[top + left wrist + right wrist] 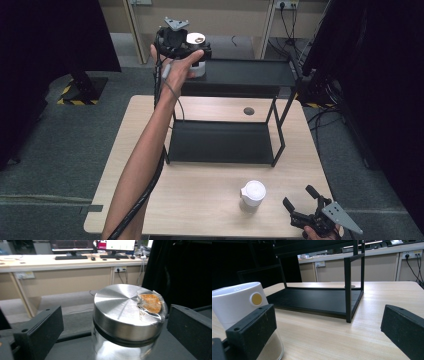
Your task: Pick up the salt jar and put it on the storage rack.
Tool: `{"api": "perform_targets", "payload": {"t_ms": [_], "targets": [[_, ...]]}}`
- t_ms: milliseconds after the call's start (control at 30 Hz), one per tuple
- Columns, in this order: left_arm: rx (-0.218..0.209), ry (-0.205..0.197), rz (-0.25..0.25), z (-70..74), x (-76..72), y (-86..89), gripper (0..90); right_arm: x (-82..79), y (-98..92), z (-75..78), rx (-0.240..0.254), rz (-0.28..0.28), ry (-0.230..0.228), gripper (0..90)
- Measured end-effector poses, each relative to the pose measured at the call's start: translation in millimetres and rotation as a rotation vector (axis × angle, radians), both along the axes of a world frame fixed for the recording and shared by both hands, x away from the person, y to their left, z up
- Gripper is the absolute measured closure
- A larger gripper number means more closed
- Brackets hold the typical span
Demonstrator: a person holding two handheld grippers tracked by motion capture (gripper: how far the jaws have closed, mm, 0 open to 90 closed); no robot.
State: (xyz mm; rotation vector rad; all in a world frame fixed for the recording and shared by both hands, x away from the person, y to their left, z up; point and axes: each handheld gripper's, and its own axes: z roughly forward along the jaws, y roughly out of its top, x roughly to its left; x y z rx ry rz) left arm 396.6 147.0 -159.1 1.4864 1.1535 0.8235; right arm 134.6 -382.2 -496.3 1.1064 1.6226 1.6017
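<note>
Brushed steel caps the jar [127, 322], which stands on the top shelf [250, 72] of the black rack [277, 135]. Its glass body is cut off by the lower edge of the left gripper view. A wrapped, orange-brown item [150, 303] lies on the lid, too blurred to identify. The left gripper [192, 52] flanks the jar, jaws spread, not touching it. The right gripper [300, 197] rests with jaws apart by the white jar [252, 196] on the table [200, 200].

The steel-lidded jar [126, 322] is cut off below by the left gripper view's bottom edge; the white-capped jar [242, 315] runs off the right gripper view's left edge.
</note>
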Motion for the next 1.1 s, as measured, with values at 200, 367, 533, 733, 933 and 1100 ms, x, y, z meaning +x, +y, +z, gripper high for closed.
{"api": "perform_targets", "payload": {"t_ms": [200,367,533,733,933,1100], "targets": [[-0.017,0.003,-0.028,0.5,-4.0,5.5,0.1,0.0,0.0,-0.1,0.0,-0.001,0.0,0.1],[-0.021,0.007,-0.036,2.3,-10.2,7.6,0.1,-0.1,0.1,-0.1,0.001,-0.002,0.001,0.1],[-0.029,0.003,-0.058,2.9,-16.2,11.6,0.1,0.0,0.2,0.0,0.001,-0.002,0.003,0.2],[-0.018,-0.009,-0.08,2.4,-26.0,14.8,0.1,0.0,0.4,-0.1,0.001,-0.001,0.004,0.1],[-0.014,-0.029,-0.105,0.6,-37.3,17.1,0.1,0.0,0.5,-0.1,0.001,-0.001,0.004,0.1],[-0.011,-0.043,-0.132,-2.9,-46.6,19.6,0.1,-0.1,0.5,0.0,0.0,-0.002,0.003,0.1]]}}
